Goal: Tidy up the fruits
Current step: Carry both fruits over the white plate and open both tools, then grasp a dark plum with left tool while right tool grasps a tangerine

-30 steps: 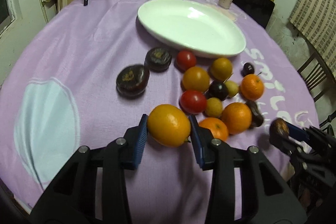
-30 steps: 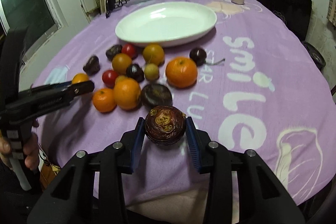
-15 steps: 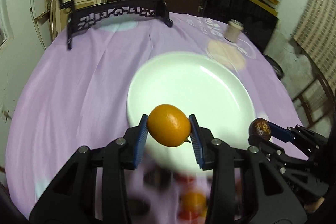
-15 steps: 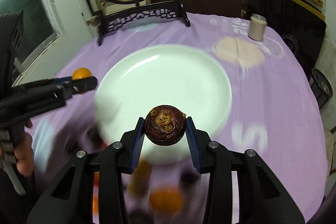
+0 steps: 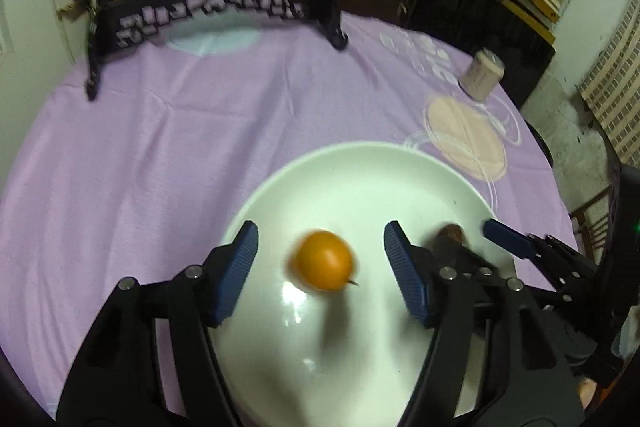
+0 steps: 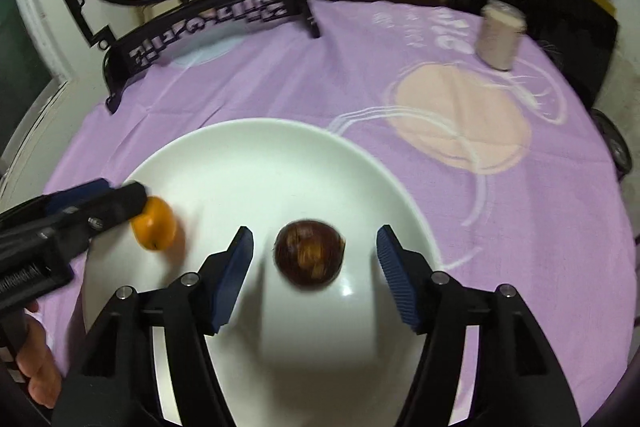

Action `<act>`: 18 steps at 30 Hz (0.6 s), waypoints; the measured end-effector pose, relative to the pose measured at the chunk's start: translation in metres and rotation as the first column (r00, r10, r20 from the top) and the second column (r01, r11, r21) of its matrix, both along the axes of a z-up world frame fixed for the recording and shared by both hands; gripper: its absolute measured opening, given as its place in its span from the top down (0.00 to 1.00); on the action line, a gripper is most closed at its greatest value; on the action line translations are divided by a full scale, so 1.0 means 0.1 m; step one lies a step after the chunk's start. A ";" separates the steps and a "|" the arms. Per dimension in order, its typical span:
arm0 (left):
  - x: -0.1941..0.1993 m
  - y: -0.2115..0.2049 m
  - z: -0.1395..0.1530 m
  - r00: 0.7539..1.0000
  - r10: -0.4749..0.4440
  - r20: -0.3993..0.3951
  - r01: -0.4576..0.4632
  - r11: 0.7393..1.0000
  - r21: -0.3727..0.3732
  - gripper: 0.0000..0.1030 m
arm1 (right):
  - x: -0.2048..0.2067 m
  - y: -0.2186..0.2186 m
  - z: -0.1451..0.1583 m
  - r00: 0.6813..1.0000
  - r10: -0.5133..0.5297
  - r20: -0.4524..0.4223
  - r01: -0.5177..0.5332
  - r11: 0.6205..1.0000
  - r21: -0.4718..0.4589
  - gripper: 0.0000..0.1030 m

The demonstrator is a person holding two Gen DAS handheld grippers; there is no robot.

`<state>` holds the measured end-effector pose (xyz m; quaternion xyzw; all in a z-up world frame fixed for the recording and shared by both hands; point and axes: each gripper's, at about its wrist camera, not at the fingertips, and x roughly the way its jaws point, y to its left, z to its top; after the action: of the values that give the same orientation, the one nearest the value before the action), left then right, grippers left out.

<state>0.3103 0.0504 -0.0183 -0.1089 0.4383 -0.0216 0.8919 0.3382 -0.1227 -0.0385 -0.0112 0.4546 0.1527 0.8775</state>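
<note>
My left gripper [image 5: 320,267] is open over the white plate [image 5: 360,171]. An orange fruit [image 5: 323,260], blurred, is between its spread fingers, free of both pads. My right gripper [image 6: 314,267] is open over the same plate [image 6: 240,147]. A dark brown fruit [image 6: 309,255], blurred, is between its fingers, touching neither pad. The orange also shows in the right wrist view [image 6: 155,223] beside the left gripper's tip. The brown fruit shows partly in the left wrist view [image 5: 451,233]. The other fruits are out of view.
The plate sits on a round table with a purple cloth [image 5: 160,147]. A black ornamental stand with a round picture [image 6: 200,15] stands at the far edge. A small beige cylinder [image 6: 500,35] stands far right. A hand [image 6: 36,367] holds the left gripper.
Both grippers moved from the fruit pile to over the plate, then opened. The orange and the dark brown fruit left the pads and are dropping onto the plate.
</note>
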 end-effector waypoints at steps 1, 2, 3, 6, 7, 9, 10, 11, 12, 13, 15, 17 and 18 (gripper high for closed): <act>-0.04 0.01 0.04 1.000 -0.001 0.009 0.001 1.000 -0.005 0.35 | -0.05 -0.03 0.06 1.000 -0.006 0.015 0.005 1.000 0.009 0.37; -0.15 0.03 0.11 0.999 0.008 0.033 -0.008 1.000 -0.012 0.35 | -0.15 -0.08 0.13 0.999 -0.014 0.042 0.013 1.000 0.012 0.37; -0.25 0.04 0.16 0.999 0.016 0.052 -0.015 1.000 -0.009 0.35 | -0.27 -0.12 0.21 0.997 -0.020 0.074 0.020 1.000 0.003 0.37; -0.78 0.04 0.33 0.991 0.026 0.129 -0.031 0.999 0.043 0.31 | -0.86 -0.30 0.46 0.977 -0.043 0.210 0.054 0.998 -0.044 0.37; -1.04 0.04 0.35 0.986 0.024 0.164 -0.033 0.998 0.052 0.28 | -1.14 -0.39 0.50 0.967 -0.054 0.250 0.062 0.998 -0.026 0.36; -1.47 0.04 0.30 0.979 0.017 0.201 -0.029 0.998 0.059 0.22 | -1.61 -0.57 0.45 0.963 -0.074 0.261 0.069 0.997 0.028 0.29; -1.69 0.04 0.24 0.978 -0.002 0.209 -0.011 0.998 0.062 0.22 | -1.92 -0.67 0.36 0.965 -0.076 0.250 0.067 0.997 0.045 0.29; -1.95 0.02 0.15 0.978 -0.028 0.206 0.015 0.998 0.066 0.22 | -2.07 -0.70 0.31 0.967 -0.075 0.242 0.067 0.997 0.041 0.29; -2.13 0.02 0.07 0.981 -0.039 0.192 0.027 0.997 0.068 0.22 | -2.22 -0.73 0.24 0.971 -0.076 0.226 0.071 0.997 0.030 0.29; -2.26 0.02 -0.01 0.984 -0.050 0.169 0.039 0.997 0.066 0.22 | -2.37 -0.75 0.15 0.978 -0.075 0.195 0.073 0.997 0.019 0.29; -2.44 -0.01 -0.16 0.990 -0.085 0.111 0.079 0.995 0.062 0.22 | -2.51 -0.75 0.03 0.990 -0.047 0.130 0.044 0.999 0.032 0.29; -2.53 -0.02 -0.23 0.993 -0.091 0.079 0.085 0.993 0.076 0.22 | -2.56 -0.67 -0.04 0.996 -0.001 0.094 -0.004 0.998 0.059 0.29; -2.54 -0.02 -0.23 0.993 -0.093 0.075 0.088 0.994 0.072 0.22 | -2.56 -0.63 -0.07 0.996 0.019 0.083 -0.025 0.998 0.064 0.29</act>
<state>0.0560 0.0489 -0.0418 -0.0574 0.4081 -0.0512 0.9097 0.0822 -0.1854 -0.0459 0.0060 0.4129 0.1764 0.8935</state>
